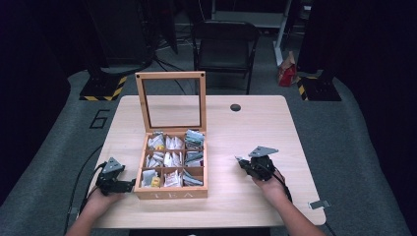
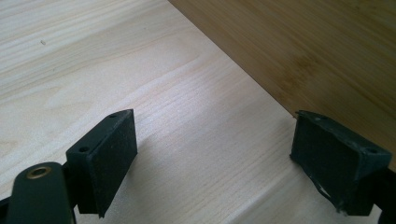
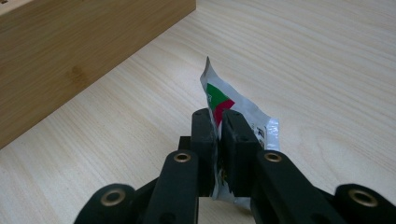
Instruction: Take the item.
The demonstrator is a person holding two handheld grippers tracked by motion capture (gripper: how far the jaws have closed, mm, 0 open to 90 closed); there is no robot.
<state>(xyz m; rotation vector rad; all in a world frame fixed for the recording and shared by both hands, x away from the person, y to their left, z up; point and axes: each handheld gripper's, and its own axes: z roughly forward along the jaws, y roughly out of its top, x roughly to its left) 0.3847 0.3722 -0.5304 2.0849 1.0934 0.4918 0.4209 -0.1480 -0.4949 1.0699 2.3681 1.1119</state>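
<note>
At the left, our left gripper rests with jaws spread wide, nothing between them, just beside the wooden tea box. At the right, our right gripper pinches a tea sachet — it sticks up between the pads, above the table.

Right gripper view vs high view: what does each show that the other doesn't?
Right gripper view: the sachet comes up close, white foil with a green and red print, pinched between the right gripper jaws, standing on edge above the table.

High view: the tea box with its lid propped upright, nine compartments holding sachets, the left gripper beside the box's left wall, a chair beyond the table.

Both: the right gripper, the light wooden table, the bamboo box wall.
</note>
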